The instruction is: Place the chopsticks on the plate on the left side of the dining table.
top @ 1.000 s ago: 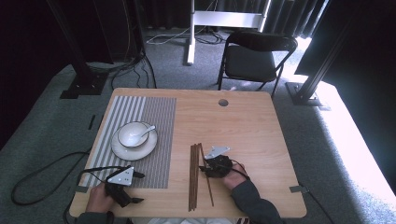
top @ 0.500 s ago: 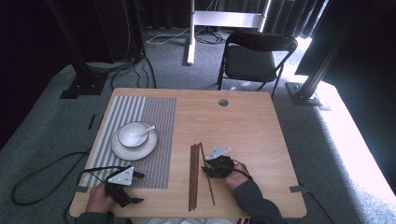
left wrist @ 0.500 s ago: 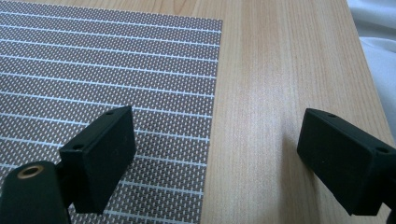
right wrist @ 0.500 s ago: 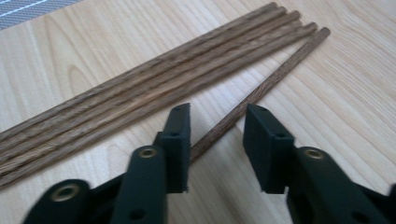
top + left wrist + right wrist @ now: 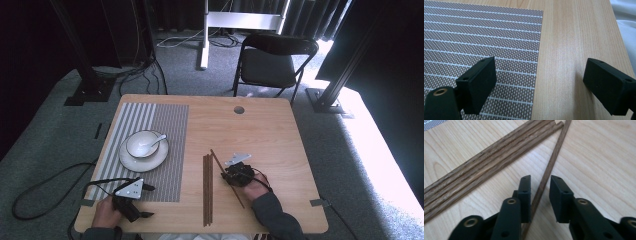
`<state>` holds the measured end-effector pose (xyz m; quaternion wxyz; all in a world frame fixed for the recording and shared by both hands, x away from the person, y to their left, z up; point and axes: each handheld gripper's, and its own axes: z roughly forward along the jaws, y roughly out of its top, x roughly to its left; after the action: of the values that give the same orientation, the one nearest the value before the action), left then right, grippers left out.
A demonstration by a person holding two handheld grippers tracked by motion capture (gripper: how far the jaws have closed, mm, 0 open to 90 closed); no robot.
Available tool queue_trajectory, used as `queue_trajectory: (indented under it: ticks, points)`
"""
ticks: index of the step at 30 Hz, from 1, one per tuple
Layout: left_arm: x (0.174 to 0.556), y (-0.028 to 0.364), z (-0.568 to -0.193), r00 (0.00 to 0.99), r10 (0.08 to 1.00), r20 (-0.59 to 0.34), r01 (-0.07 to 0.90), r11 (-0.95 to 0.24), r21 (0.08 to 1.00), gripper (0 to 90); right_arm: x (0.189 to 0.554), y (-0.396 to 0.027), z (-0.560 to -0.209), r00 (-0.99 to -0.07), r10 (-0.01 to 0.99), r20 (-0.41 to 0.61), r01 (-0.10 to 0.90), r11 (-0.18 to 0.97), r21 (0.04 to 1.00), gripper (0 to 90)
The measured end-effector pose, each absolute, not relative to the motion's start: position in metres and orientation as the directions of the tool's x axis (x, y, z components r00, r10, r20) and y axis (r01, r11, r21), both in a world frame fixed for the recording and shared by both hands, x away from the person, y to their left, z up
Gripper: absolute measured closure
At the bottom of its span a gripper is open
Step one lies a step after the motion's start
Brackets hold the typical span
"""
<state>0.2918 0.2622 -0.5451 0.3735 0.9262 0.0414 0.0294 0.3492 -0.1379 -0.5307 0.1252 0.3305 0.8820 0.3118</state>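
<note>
A lone chopstick (image 5: 548,171) lies between the right gripper's (image 5: 540,195) narrowing fingers (image 5: 561,195), near one pad and apart from the bundle (image 5: 481,163). The gap is not yet closed. The left gripper's (image 5: 537,82) fingers gape wide over the bench (image 5: 574,37).

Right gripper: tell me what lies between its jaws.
The right gripper straddles one loose chopstick, jaws closing but not yet pressing it, as the right gripper view shows.

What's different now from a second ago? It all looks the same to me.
Little has changed. The right gripper has just been closing its jaws around the single chopstick that lies askew; a gap still shows, so it isn't gripped yet. The left gripper has stayed open by the placemat. The chopstick bundle, bowl and plate haven't moved.
</note>
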Motion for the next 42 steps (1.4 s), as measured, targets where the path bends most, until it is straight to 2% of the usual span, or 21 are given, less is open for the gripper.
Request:
queue_trajectory:
  ticks: [3,10,14,22,42]
  points:
    - [0.2919,0.2622,-0.5451,0.995,0.099,0.024,0.055,-0.718,0.694,11.7,0.3503,-0.1402,-0.5300,-0.750,0.661,-0.004,0.514,0.588,0.624,70.3]
    - [0.2918,0.2622,-0.5452,0.995,0.099,0.024,0.055,-0.718,0.694,11.7,0.3495,-0.1381,-0.5287,-0.740,0.673,-0.022,0.522,0.593,0.613,78.8]
    - [0.2918,0.2622,-0.5451,0.995,0.099,0.024,0.055,-0.718,0.694,11.7,0.3528,-0.1422,-0.5285,-0.697,0.717,-0.018,0.561,0.560,0.610,82.5]
    - [0.2918,0.2622,-0.5451,0.995,0.099,0.024,0.055,-0.718,0.694,11.7,0.3531,-0.1419,-0.5293,-0.659,0.752,-0.030,0.579,0.532,0.617,84.0]
    - [0.2918,0.2622,-0.5452,0.995,0.099,0.023,0.055,-0.717,0.695,11.7,0.3533,-0.1430,-0.5298,-0.644,0.762,-0.072,0.552,0.527,0.646,84.2]
